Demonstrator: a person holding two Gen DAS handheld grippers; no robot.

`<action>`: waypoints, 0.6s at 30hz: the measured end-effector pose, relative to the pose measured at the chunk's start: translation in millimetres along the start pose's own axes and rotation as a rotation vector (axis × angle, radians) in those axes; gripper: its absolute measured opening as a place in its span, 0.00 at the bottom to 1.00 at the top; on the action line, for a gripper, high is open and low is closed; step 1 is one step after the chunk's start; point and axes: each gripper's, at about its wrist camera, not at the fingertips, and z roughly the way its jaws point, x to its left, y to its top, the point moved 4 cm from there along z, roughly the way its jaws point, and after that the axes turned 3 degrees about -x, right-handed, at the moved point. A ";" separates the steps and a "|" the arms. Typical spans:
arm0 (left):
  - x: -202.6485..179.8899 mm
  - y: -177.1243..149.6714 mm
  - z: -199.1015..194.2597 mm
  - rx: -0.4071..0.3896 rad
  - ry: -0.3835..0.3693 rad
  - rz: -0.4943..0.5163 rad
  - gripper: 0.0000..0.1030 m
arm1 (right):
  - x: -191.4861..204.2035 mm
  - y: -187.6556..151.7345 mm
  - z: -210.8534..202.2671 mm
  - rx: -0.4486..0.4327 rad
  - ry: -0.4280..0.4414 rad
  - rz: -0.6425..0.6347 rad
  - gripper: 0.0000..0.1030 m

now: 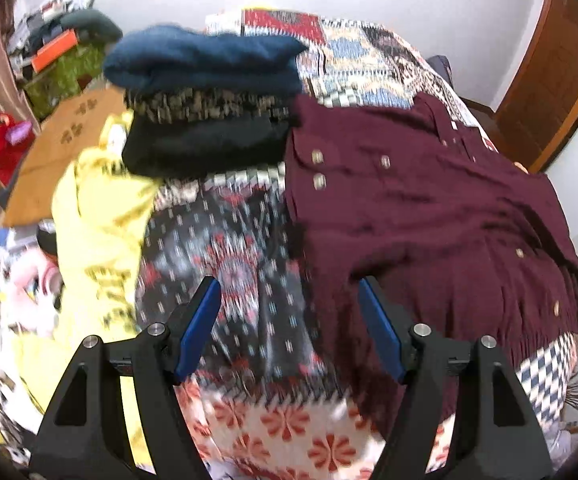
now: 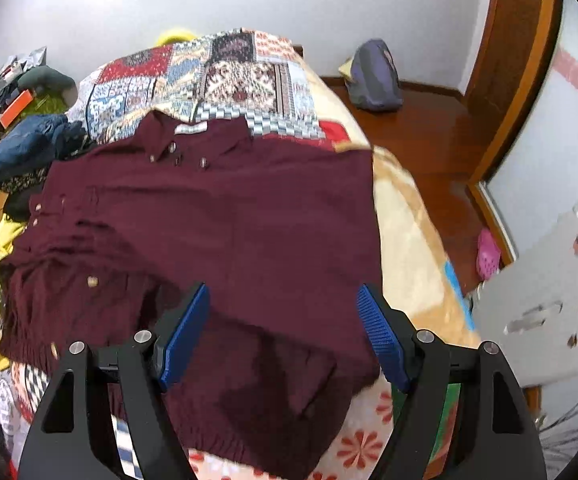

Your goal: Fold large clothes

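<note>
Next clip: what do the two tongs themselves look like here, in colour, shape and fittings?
Both look alike. The left tongs and right tongs each have two matte black angular arms with triangular cut-outs, capped by round silver pins. Each finger carries a flat blue pad, finely ribbed in the sharper right view. No cables, markings, hands or sleeves show.

Two close wrist views down over the bed (image 1: pixel 257 420), sharing the maroon shirt (image 2: pixel 229 220).
</note>
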 end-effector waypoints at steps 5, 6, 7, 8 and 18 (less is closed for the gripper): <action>-1.8 -33.3 9.2 0.083 -0.084 -0.069 0.68 | -8.3 -27.9 4.2 0.053 -0.014 0.036 0.71; -3.3 -38.8 10.8 0.096 -0.105 -0.087 0.68 | -10.6 -33.0 5.6 0.068 -0.012 0.049 0.71; -6.0 -44.3 13.3 0.112 -0.136 -0.114 0.68 | -13.1 -37.6 6.7 0.081 -0.008 0.062 0.71; -8.7 -47.8 13.8 0.120 -0.157 -0.130 0.68 | -16.3 -42.2 8.1 0.093 -0.004 0.078 0.71; -50.1 -66.9 40.0 0.208 -0.274 -0.152 0.68 | -26.8 -81.7 26.7 0.188 0.119 0.240 0.71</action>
